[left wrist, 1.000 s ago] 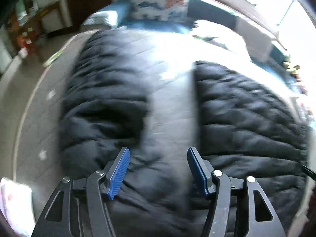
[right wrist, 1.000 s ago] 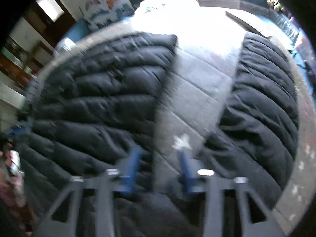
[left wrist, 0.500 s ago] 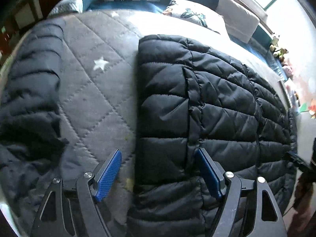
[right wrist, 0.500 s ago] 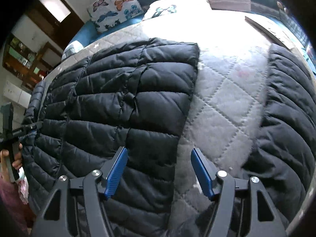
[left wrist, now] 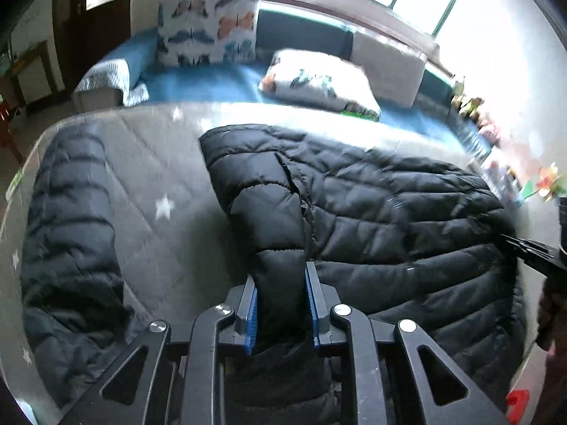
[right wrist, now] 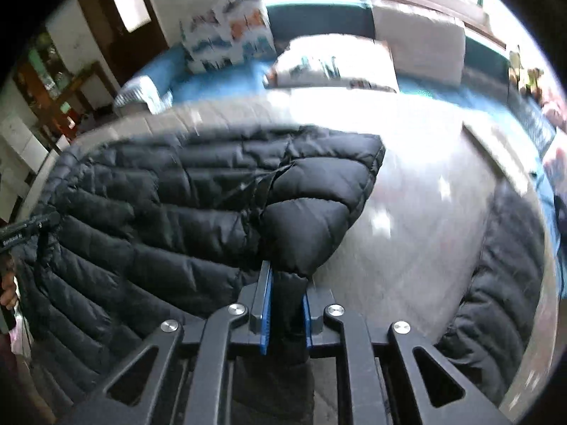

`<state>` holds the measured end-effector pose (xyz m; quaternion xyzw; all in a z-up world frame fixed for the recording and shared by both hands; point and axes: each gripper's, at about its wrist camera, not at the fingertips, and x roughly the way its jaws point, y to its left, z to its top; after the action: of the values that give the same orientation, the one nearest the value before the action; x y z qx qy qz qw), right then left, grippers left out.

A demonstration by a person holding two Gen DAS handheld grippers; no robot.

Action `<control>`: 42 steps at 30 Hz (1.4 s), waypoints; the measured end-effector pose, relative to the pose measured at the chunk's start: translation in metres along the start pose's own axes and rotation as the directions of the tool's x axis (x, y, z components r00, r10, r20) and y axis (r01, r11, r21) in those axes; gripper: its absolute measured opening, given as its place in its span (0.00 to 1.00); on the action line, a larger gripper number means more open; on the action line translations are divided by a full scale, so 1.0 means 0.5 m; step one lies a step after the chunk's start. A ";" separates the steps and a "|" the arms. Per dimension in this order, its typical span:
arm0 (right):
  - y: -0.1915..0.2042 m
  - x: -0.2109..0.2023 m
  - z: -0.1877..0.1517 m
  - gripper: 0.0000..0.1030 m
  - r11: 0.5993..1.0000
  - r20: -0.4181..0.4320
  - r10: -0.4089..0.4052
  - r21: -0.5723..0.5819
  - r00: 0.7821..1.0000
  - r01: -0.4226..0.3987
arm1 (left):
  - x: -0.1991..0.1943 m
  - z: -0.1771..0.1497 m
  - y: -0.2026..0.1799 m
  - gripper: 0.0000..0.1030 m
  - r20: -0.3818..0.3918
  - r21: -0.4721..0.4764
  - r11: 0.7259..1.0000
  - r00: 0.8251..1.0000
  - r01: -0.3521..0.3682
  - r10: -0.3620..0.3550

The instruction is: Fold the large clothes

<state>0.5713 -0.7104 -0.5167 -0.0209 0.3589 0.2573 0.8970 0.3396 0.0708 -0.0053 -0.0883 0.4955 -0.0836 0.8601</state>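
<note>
Left tool point(left wrist: 280, 304): closing, clamping black puffer jacket point(left wrist: 372, 219) edge | right tool point(right wrist: 286, 310): clenched on jacket edge | jacket on bed point(left wrist: 156, 163).

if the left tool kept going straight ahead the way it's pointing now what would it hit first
The left tool is closing, its blue pads pressing on a fold of the black quilted puffer jacket, so more of that jacket comes first. Beyond it, probably the grey star-patterned quilted mat, though depth is unclear.
</note>
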 end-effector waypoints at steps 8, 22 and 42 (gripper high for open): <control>0.020 0.096 0.074 0.18 0.996 -0.031 -0.073 -0.056 0.997 0.072 | 0.065 0.021 0.059 0.29 -0.043 -0.025 0.993 0.992 -0.118 0.117; 0.088 -0.080 -0.038 0.31 0.983 -0.086 -0.029 -0.186 0.996 0.013 | -0.106 -0.073 -0.033 0.51 -0.006 0.096 0.993 0.997 -0.071 0.072; 0.189 -0.135 -0.430 0.32 0.918 -0.200 -0.017 -0.390 0.980 -0.063 | -0.153 -0.495 -0.365 0.44 -0.151 0.564 0.795 0.974 0.225 -0.168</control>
<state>0.3492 -0.7063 -0.6181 -0.2227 0.3878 0.3315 0.8307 0.0767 -0.1059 -0.0207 0.1294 0.4743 -0.3227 0.8088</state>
